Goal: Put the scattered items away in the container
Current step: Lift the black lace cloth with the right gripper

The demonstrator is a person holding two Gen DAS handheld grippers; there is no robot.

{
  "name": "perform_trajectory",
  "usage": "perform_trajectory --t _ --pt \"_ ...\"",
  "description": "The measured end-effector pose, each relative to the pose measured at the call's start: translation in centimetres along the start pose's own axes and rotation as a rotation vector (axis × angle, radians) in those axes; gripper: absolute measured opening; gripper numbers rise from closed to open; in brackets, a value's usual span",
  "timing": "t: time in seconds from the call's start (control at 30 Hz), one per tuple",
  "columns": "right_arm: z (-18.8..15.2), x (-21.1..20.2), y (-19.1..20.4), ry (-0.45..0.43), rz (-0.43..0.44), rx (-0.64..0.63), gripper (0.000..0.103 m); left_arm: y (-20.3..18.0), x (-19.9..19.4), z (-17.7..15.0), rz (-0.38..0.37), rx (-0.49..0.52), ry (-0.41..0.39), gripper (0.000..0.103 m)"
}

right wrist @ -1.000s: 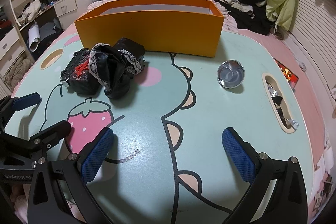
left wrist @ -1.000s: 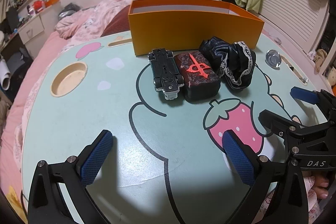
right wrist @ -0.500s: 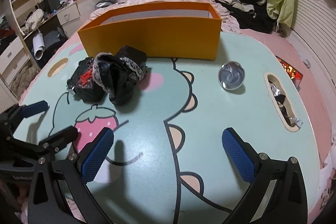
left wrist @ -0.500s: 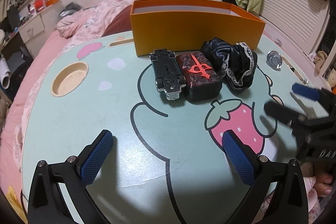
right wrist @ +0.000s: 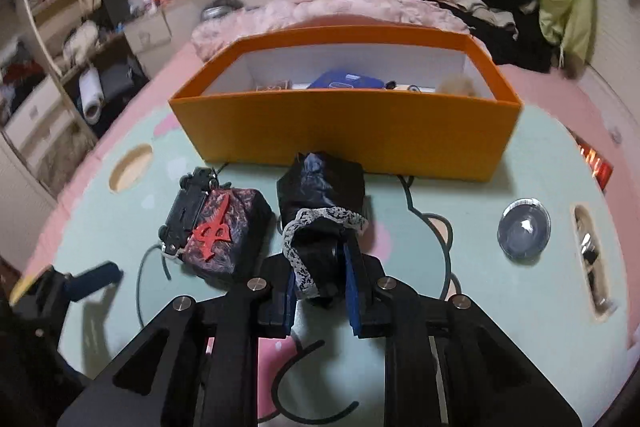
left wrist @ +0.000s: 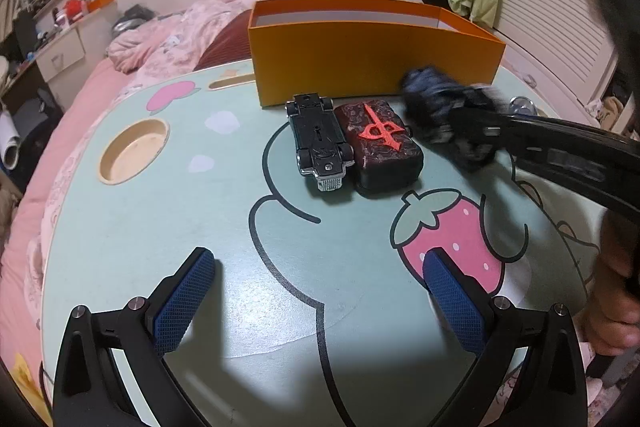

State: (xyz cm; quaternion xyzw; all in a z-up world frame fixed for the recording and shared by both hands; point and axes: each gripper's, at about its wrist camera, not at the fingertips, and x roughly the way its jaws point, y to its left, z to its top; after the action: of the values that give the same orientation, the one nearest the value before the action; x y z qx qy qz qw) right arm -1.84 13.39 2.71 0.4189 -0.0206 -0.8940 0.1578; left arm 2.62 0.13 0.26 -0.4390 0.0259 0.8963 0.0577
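My right gripper (right wrist: pixel 322 267) is closing on the black lace-trimmed cloth (right wrist: pixel 320 187), its blue pads pressing the near end of the bundle. The cloth lies just in front of the orange box (right wrist: pixel 344 131), which holds a blue item (right wrist: pixel 344 81) and other small things. To the cloth's left lie a dark block with a red symbol (right wrist: pixel 224 231) and a black toy car (right wrist: pixel 188 203) on its roof. In the left wrist view, my left gripper (left wrist: pixel 320 291) hovers open and empty over the table, short of the car (left wrist: pixel 320 143) and block (left wrist: pixel 380 143). The right gripper's arm there is blurred over the cloth (left wrist: pixel 432 95).
A round metal lid (right wrist: pixel 523 231) sits right of the cloth. The mint cartoon table (left wrist: pixel 160 227) has a cup recess (left wrist: pixel 134 151) on its left and a slot (right wrist: pixel 592 267) with small bits on its right. Pink bedding surrounds it. A hand (left wrist: pixel 616 307) holds the right gripper.
My right gripper has swung forward and left from bare table to the lace cloth, and its jaws have come in from wide open onto it. The left gripper has stayed put.
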Motion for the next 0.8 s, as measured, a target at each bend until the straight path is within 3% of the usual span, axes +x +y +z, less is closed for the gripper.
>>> perform_trajectory --t 0.13,0.33,0.37,0.4,0.47,0.7,0.8 --pt "-1.9 -4.1 -0.4 -0.081 -0.029 -0.074 0.02 0.0 0.0 0.0 -0.001 0.0 0.0 0.103" --pt "-6.3 -5.7 -2.4 -0.057 -0.033 -0.12 0.027 0.1 0.0 0.0 0.0 0.0 0.0 0.103" --pt "-6.8 -5.5 -2.5 -0.061 -0.044 -0.119 0.037 0.1 0.0 0.0 -0.001 0.0 0.0 0.103" --pt "-7.1 -5.1 -2.6 -0.055 -0.05 -0.112 0.056 0.0 0.0 0.0 0.0 0.0 0.0 0.103" --pt "-7.2 -4.3 -2.9 -0.035 -0.057 -0.1 0.08 0.0 0.0 0.0 0.0 0.0 -0.001 0.103" --pt "-7.0 -4.1 -2.5 -0.035 -0.095 -0.13 0.081 0.0 0.1 0.0 0.0 0.0 0.0 0.103" --pt "-6.0 -3.9 -2.0 -0.049 -0.151 -0.141 0.081 0.0 0.1 0.0 -0.001 0.0 -0.001 0.103"
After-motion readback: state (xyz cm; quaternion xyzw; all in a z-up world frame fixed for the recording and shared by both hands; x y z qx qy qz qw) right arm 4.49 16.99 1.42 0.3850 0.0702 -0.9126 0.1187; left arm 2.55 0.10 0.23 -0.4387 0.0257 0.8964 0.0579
